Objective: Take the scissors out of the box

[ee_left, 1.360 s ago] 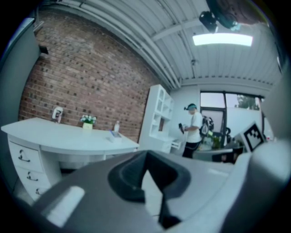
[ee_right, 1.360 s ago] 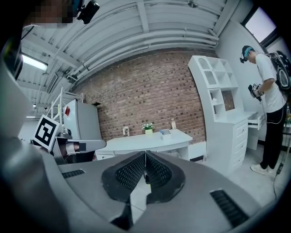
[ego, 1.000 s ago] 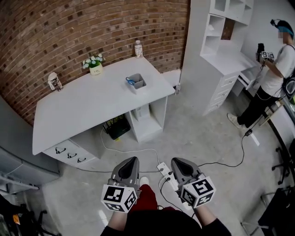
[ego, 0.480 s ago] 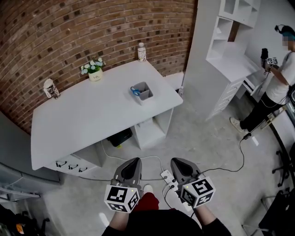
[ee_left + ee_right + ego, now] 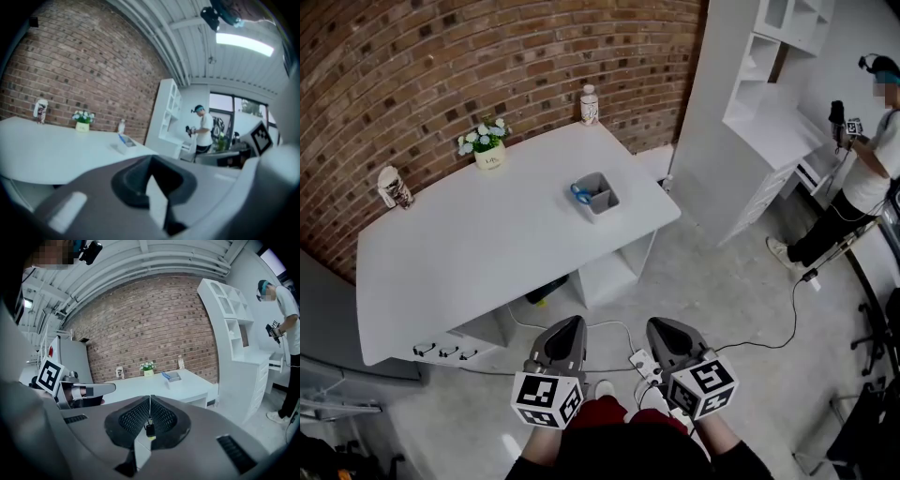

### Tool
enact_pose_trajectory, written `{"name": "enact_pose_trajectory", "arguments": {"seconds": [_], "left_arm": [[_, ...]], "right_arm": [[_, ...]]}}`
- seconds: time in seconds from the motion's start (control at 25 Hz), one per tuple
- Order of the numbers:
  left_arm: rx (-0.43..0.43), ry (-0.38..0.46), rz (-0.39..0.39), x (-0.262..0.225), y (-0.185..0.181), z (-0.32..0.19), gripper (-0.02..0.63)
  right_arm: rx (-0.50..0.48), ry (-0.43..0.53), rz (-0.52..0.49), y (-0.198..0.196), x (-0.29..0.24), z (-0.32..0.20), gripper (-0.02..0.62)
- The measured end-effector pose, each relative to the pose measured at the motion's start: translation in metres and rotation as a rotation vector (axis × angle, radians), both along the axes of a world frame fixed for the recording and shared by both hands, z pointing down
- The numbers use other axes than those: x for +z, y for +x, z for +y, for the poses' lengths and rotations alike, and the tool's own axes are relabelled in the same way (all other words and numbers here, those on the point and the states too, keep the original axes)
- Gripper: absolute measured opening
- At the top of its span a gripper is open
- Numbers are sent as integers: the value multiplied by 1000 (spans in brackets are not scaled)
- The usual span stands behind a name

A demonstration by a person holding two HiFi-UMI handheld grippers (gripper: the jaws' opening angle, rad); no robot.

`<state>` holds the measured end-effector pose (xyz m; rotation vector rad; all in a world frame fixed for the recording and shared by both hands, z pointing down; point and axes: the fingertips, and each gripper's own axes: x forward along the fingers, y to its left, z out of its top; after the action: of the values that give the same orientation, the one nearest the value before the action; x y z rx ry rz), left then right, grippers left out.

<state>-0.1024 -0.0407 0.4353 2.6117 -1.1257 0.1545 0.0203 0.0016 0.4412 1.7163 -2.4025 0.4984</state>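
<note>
Scissors (image 5: 582, 194) with blue handles stand in the left part of a small grey box (image 5: 610, 208), the handles showing just above its rim; the blades are hidden inside.

Both tools hang low in front of the person, over the floor (image 5: 722, 281), on the near side of the counter (image 5: 487, 244) and well apart from the box. The left hand-held gripper (image 5: 570, 322) has its jaws pressed together with nothing between them. The right hand-held gripper (image 5: 661, 324) is likewise closed and empty, the two ribbed pads meeting in a thin line. They sit side by side, not touching, both pointing towards the counter.

Just past their tips a white power strip (image 5: 642, 361) lies on the floor, and a black cable (image 5: 769, 330) runs off to the right. The counter's near edge overhangs a row of drawers (image 5: 441, 352) at the left and open cubbies further right.

The box sits on the right part of the white counter, near its right edge, with bare surface on every side. A paper cup (image 5: 392, 187), a pot of white flowers (image 5: 487, 150) and a bottle (image 5: 590, 103) stand along the far edge by the brick wall (image 5: 487, 56), all well apart from the box.

Right of the counter is a strip of open floor, then a tall white shelf unit (image 5: 750, 112). A person (image 5: 867, 169) stands at the far right beside it.
</note>
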Motion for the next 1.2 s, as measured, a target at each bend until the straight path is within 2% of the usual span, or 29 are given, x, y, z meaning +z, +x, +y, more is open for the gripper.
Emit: {"name": "enact_pose_trajectory", "arguments": {"seconds": [0.24,0.6,1.2], "left_arm": [[15,0,14,-1,-1,-10,5],[27,28,28,-8,-3,-17,3],[39,57,28,-15,-6,-38,5]], "right_arm": [[30,-17,5,3,0,-11,9],[53,16,19,6,-13,-22,9],[45,52,48,1,-25,-46,9]]}}
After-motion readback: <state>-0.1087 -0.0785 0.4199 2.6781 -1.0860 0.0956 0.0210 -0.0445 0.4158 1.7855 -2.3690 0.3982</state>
